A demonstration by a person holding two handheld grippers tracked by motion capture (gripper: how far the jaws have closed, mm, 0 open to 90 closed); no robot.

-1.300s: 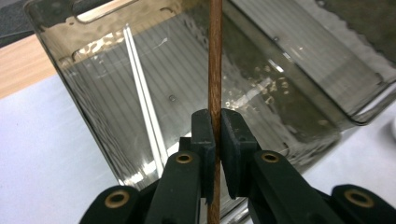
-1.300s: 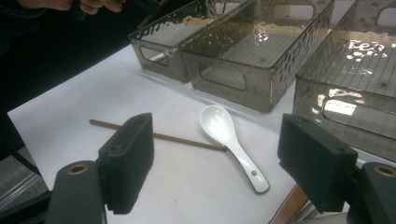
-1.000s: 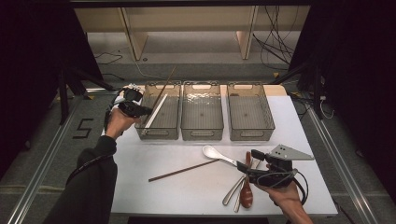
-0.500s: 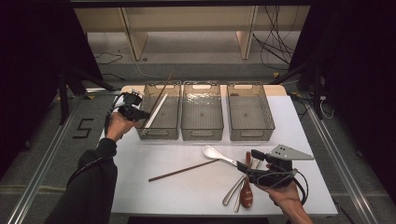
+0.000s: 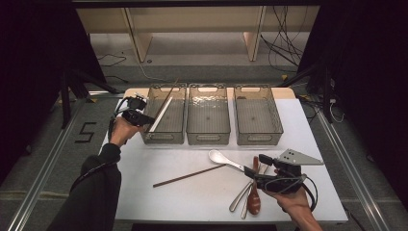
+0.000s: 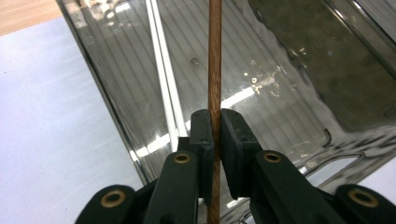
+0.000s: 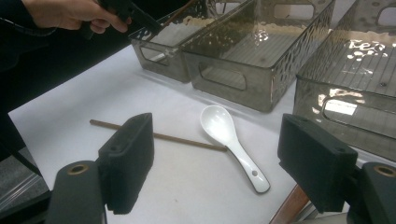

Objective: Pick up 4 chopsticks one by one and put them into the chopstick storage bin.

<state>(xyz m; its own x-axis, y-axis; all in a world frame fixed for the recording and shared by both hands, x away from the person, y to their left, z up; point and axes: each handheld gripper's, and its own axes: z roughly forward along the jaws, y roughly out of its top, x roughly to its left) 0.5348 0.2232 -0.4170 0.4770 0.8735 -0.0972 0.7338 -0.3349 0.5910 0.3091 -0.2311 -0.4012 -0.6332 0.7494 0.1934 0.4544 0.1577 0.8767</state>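
My left gripper is shut on a thin brown chopstick. The stick slants up over the left clear bin. A white chopstick lies inside that bin. Near the table's front right, my right gripper stands open, jaws wide apart, nothing between them. Just ahead of it lie a white ceramic spoon and a second brown chopstick flat on the table.
Two more clear bins, middle and right, stand beside the left one. A brown wooden spoon and metal utensils lie under my right gripper. The white table ends close in front.
My left gripper has come down and a little nearer with the brown chopstick, which now leans lower over the left bin. The right gripper has stayed put.
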